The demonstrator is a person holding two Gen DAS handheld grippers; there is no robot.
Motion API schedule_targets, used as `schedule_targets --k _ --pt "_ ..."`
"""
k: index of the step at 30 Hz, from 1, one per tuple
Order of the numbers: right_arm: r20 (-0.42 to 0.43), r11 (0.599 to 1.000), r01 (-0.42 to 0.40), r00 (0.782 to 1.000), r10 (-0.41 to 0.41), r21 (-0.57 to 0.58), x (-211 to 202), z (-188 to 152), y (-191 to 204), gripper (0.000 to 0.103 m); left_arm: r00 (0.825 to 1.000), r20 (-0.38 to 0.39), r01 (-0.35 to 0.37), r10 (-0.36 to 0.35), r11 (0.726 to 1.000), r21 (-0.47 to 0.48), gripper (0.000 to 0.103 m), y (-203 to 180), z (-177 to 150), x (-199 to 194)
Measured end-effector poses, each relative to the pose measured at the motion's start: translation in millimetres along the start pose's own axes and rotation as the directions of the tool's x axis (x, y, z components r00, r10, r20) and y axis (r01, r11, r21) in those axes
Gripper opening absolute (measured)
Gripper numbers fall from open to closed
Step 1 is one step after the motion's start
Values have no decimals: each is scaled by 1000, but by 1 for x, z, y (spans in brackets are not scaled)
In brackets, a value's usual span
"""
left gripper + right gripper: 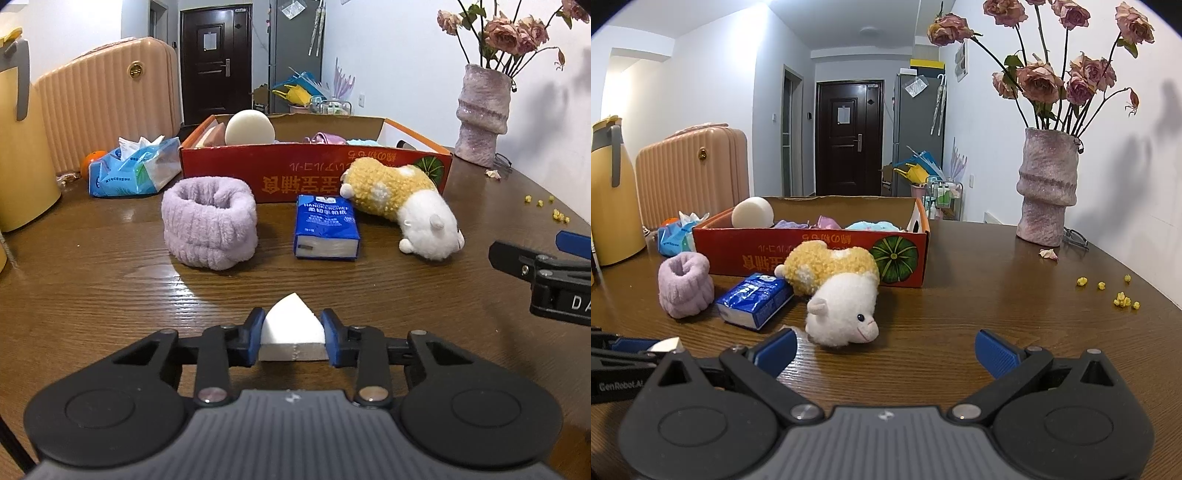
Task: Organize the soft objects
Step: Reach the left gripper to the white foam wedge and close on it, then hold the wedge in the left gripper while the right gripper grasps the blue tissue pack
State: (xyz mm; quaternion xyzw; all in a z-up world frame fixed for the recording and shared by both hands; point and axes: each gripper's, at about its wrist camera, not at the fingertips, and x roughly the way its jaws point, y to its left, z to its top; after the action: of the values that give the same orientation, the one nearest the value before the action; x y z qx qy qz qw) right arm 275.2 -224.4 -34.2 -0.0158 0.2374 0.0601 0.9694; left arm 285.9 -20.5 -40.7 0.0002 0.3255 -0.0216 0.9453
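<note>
Partway through, judging by the layout. Already inside the red cardboard box [317, 162]: a round cream sponge [249, 127] at the left end, plus purple and pale blue soft items only partly visible above the rim. Left on the table [110, 280], just in front of the box: a lilac fluffy headband [209, 221] coiled into a ring, a blue handkerchief tissue pack [327, 227] beside it, and a yellow-and-white plush sheep [402, 206] lying on its side, its rear touching the box front.

Left gripper [293, 338] closed narrow on a white wedge-shaped sponge [291, 332], pinched between the blue pads and held low over the table, well short of the box. Right gripper [885, 350] spread wide, holding nothing, low over the table near the sheep's head. Likely next: the wedge into the box, then the three loose pieces.

Hard to identify: the box contents behind its front wall, mostly hidden. Cut off at the left: a yellow jug [613, 192]. Open tissue bag [133, 166] and orange fruit [92, 160] beside the box, possibly not part of the job. Vase of dried roses [1047, 192] at the far right, with petals scattered nearby.
</note>
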Motion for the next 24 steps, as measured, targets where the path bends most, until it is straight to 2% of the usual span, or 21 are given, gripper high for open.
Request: schedule_targets --k 10,18,24 --pt "8 1000 -23 1000 23 -21 1 -1 8 103 998 66 -3 5 999 -37 34 11 8 -10" --pt "55 997 -67 996 69 -30 0 4 26 103 994 102 -39 45 997 -63 34 31 13 -12" --pt "59 994 -90 994 94 -61 7 8 49 103 990 121 -65 75 995 -82 34 47 15 -14"
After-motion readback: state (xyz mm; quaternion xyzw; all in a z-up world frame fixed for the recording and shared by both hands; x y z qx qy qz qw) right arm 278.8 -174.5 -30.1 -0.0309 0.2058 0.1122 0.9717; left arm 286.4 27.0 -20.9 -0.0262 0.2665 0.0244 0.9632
